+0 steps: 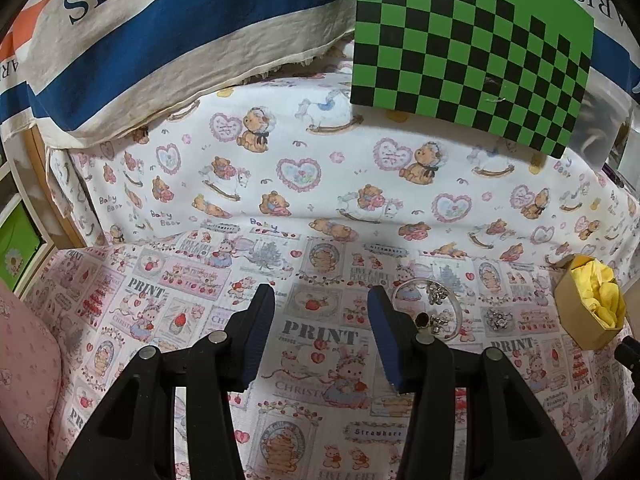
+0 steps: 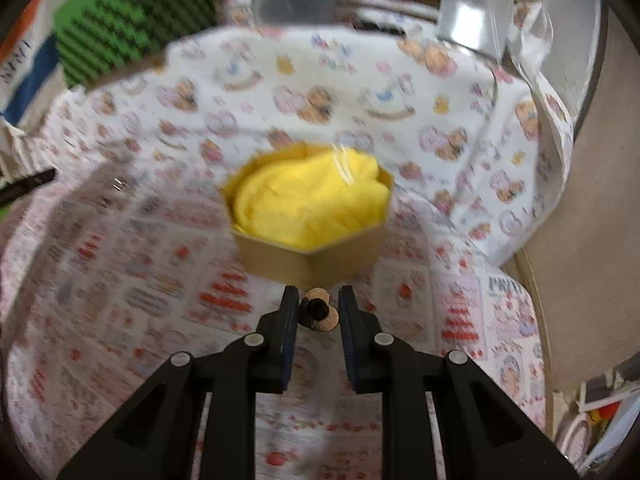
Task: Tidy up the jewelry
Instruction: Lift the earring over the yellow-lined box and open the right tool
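A tan hexagonal box lined with yellow cloth stands on the printed tablecloth; it also shows at the right edge of the left wrist view. My right gripper is just in front of the box, its fingers narrowed around a small brown and black jewelry piece. My left gripper is open and empty above the cloth. Just right of it lie a thin silver bangle, small sparkly pieces, a dark ring and a crystal piece.
A green and black checkered board leans at the back. A blue, white and orange cloth is at the back left, a pink cushion at the left. Clear plastic bags lie behind the box. The table edge runs along the right.
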Demonstrator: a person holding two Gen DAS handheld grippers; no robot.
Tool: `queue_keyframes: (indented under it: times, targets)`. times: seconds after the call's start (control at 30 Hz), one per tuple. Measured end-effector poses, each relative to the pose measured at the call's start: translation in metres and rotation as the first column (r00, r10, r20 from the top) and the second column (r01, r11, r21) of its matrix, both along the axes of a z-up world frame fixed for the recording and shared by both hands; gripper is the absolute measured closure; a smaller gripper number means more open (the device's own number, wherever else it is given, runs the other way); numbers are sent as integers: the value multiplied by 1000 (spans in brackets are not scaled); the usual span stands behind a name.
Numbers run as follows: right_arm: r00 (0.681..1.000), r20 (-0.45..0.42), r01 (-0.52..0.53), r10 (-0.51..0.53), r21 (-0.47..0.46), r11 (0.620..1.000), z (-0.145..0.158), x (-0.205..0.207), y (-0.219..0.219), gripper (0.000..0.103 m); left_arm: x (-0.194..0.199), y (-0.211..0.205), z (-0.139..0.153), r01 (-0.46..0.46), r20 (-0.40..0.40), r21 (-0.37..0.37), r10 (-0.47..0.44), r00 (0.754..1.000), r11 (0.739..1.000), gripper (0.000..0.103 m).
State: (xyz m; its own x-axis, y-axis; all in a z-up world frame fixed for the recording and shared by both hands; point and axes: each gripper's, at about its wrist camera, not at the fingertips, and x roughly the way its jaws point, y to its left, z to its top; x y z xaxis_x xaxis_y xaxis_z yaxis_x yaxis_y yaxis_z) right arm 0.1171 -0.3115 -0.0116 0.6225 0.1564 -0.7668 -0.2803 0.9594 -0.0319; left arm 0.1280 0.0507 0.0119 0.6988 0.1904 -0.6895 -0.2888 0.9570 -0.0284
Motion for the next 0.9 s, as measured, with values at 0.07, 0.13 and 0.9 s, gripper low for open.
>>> queue_keyframes:
  times: [0.07,0.13,0.9]
  targets:
    - [999,22,-39,39,23,999,5,-4,5,84,0,-2,0,6,-3,8,-6,1000,1000,56]
    - [998,31,-59,58,31,998,5,-6,10,84,0,-4,1,11,-3,16,-11,1000,1000,56]
    - [954,293,33,-64,110,993,63,16,-1,84,-5,-15,7,16,30,83,-19,999,996,56]
